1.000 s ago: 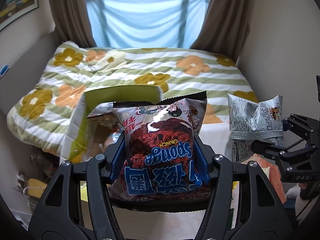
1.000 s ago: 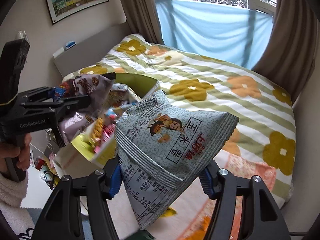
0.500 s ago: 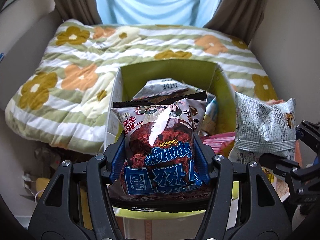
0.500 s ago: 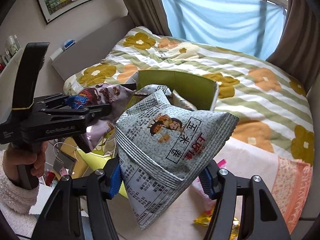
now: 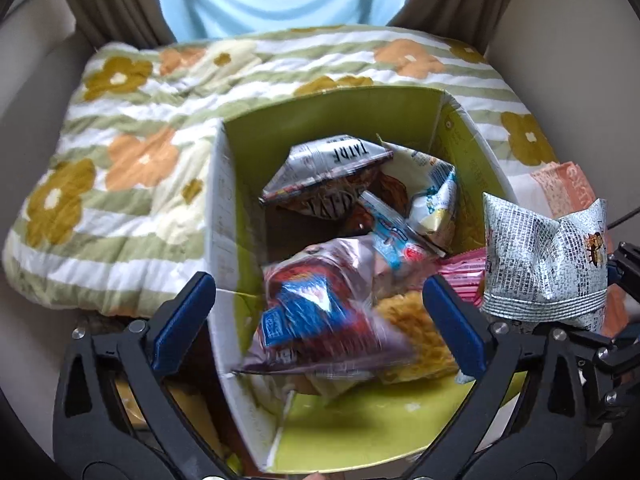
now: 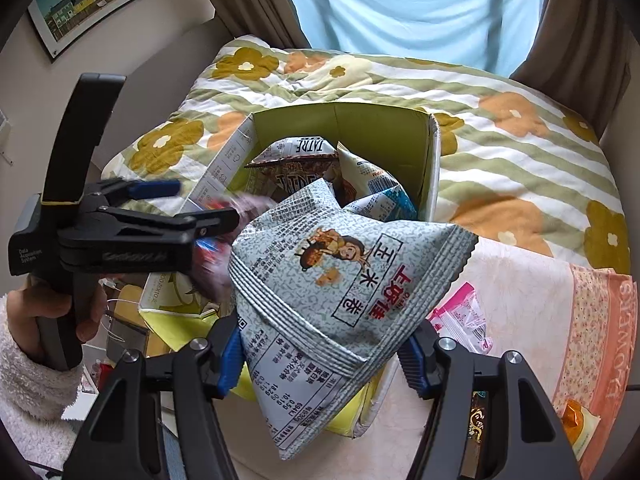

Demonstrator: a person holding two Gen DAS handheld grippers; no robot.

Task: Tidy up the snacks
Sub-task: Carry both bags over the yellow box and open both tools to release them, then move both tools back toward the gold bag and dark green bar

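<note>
A green-lined cardboard box (image 5: 332,120) stands open at the foot of the bed. Over it my left gripper (image 5: 316,284) has its jaws opening wide. The red and blue Sponge Crunch bag (image 5: 320,320) is blurred between the fingers, free of both pads, lying on the snacks inside. From the right wrist view, the left gripper (image 6: 204,202) hangs at the box's (image 6: 360,128) left rim. My right gripper (image 6: 322,356) is shut on a grey printed snack bag (image 6: 340,280), held above the box's near right side. That grey bag (image 5: 544,264) also shows at the right of the left wrist view.
Several packets fill the box, among them a TATRE bag (image 5: 332,160). A flowered quilt (image 6: 500,148) covers the bed behind it. A pink packet (image 6: 460,320) lies on a peach cloth (image 6: 592,320) to the right. A person's hand (image 6: 52,312) holds the left gripper.
The left jaws have sprung apart and let go of the red and blue bag, which has dropped into the box. Both grippers came over the box and tipped downward.
</note>
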